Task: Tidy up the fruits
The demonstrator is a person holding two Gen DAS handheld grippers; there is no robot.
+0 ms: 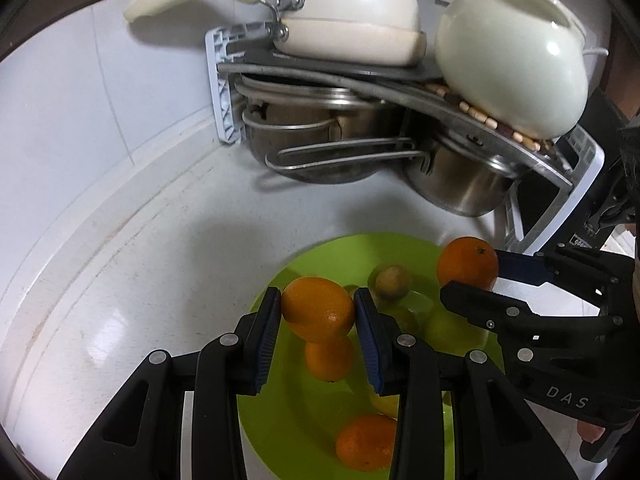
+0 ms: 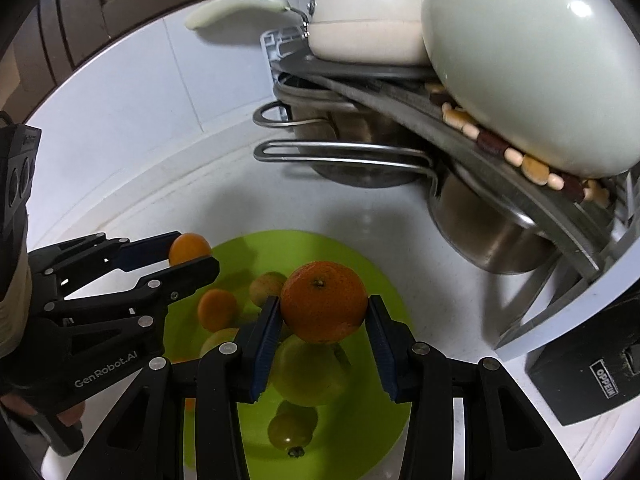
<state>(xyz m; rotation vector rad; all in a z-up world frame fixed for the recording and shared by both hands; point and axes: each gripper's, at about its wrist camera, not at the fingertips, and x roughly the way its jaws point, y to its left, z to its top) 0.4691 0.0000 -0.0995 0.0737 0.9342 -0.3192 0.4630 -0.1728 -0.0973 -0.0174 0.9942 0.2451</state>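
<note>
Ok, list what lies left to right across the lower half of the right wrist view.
Left gripper holding a small orange → loose orange on the green plate → right gripper holding a big orange → black box.

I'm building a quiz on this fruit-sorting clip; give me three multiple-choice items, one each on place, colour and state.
1. Where is the round lime-green plastic plate?
A. on the white counter
B. atop the dish rack
C. inside a steel pot

2. What colour is the fruit in the right gripper?
A. green
B. orange
C. red

3. What is the left gripper doing?
A. hanging open and empty
B. clamping the plate rim
C. gripping an orange fruit

Key: 1 A, the plate lies flat on the white counter in front of the rack. 2 B, the round orange mandarin sits between its pads. 3 C, the oval orange fruit is pinched between both pads.
</note>
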